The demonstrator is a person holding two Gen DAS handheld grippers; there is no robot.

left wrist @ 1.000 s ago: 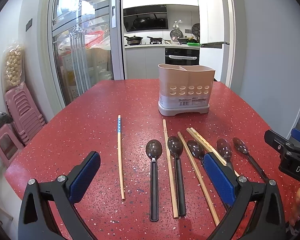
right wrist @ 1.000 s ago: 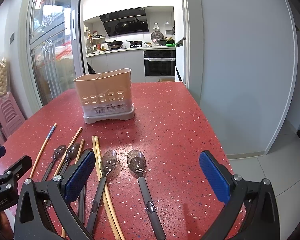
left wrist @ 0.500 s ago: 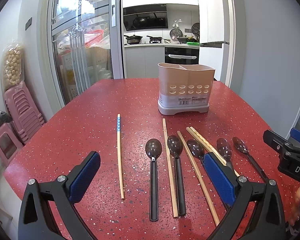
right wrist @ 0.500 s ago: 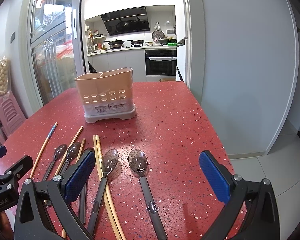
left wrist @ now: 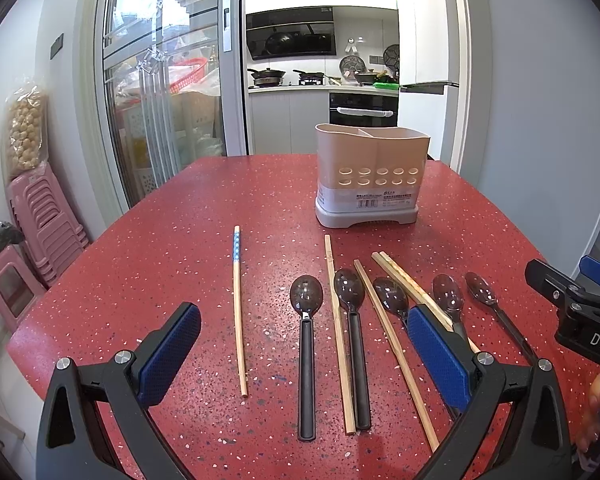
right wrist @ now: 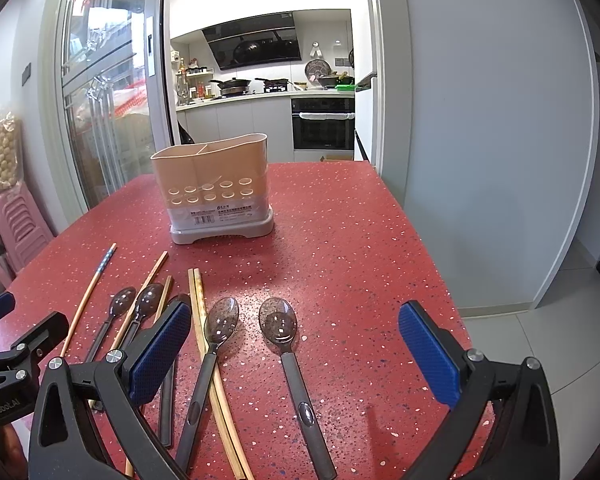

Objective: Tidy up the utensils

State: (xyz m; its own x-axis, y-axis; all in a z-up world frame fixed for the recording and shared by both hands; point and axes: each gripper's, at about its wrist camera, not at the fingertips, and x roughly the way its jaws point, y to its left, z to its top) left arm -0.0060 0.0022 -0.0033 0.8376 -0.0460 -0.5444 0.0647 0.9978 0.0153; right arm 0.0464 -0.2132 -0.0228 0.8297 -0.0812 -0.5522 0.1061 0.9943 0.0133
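A beige two-compartment utensil holder point(left wrist: 371, 176) point(right wrist: 216, 188) stands upright at the far middle of the red speckled table point(left wrist: 180, 248). Several dark-handled spoons point(left wrist: 306, 344) point(right wrist: 290, 364) and wooden chopsticks point(left wrist: 238, 308) point(right wrist: 198, 312) lie flat in a row in front of it. One chopstick has a blue patterned end. My left gripper point(left wrist: 304, 354) is open and empty above the near spoons. My right gripper point(right wrist: 294, 354) is open and empty above the rightmost spoons. Each gripper shows at the edge of the other's view.
The table's right edge point(right wrist: 432, 264) drops to a tiled floor by a white wall. Pink plastic stools point(left wrist: 40, 216) stand left of the table. A glass sliding door and a kitchen lie beyond the far edge.
The right gripper has drifted slightly forward and left, so the holder sits a little more to the right in its view. The left view is almost unchanged.
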